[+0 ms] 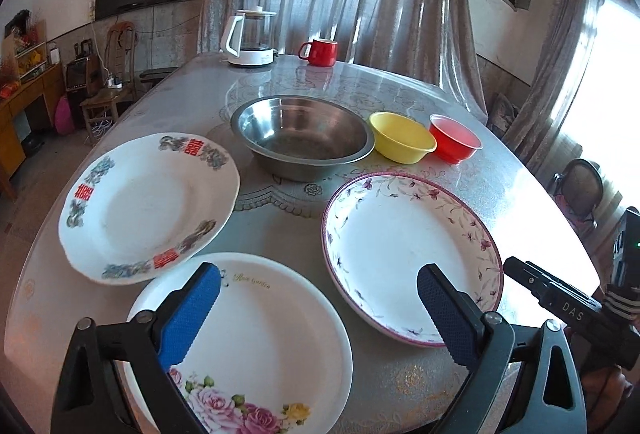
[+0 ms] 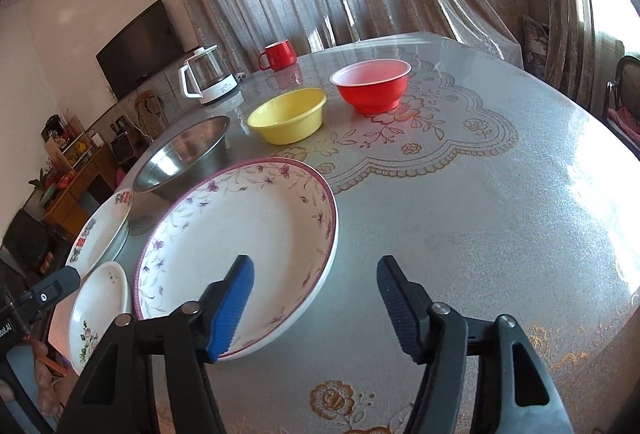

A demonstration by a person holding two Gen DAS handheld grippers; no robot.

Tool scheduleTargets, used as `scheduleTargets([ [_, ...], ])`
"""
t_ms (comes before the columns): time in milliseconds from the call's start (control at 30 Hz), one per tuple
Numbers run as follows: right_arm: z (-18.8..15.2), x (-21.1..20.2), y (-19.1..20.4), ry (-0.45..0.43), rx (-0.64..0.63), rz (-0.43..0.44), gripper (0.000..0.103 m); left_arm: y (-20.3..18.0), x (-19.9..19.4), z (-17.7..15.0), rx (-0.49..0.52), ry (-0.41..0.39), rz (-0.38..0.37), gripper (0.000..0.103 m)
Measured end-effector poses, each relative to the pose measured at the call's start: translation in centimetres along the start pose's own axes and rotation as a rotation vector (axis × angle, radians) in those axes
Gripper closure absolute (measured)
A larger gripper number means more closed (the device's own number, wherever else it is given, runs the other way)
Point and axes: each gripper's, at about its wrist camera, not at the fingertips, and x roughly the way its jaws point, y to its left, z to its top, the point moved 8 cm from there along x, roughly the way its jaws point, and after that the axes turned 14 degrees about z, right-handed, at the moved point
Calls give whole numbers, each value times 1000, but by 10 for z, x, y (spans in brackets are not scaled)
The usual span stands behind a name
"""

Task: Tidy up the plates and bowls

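Note:
My left gripper is open and empty, above the rose plate at the table's near edge. A plate with red characters lies left, overlapping the rose plate's rim. A purple-rimmed floral plate lies right. Behind them stand a steel bowl, a yellow bowl and a red bowl. My right gripper is open and empty at the near right edge of the purple-rimmed plate, its left finger over the rim. The steel bowl, yellow bowl and red bowl sit beyond.
A white kettle and a red mug stand at the table's far side. The round table has a lace-patterned cover. Chairs stand at the right. The right gripper's body shows in the left wrist view.

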Motion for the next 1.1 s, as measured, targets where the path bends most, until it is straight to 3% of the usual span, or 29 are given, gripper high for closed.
scheduleTargets([
  [100,-1,4,-7,19,12,2,50,-11,14,7,38,30,-34,25],
  [333,-4,16,-6,73,9,51,63,-27,46,13,80,106,-74,33],
  [567,-11,31,-4,130,-10,71,64,-37,76,13,110,198,-74,64],
  [867,-10,37,-6,136,12,119,64,-44,99,13,164,230,-44,69],
  [1000,-11,40,-1,143,-44,90,64,-44,100,12,175,217,-7,74],
  [1100,-12,41,1,150,-100,52,71,-42,102,13,154,222,-6,76],
])
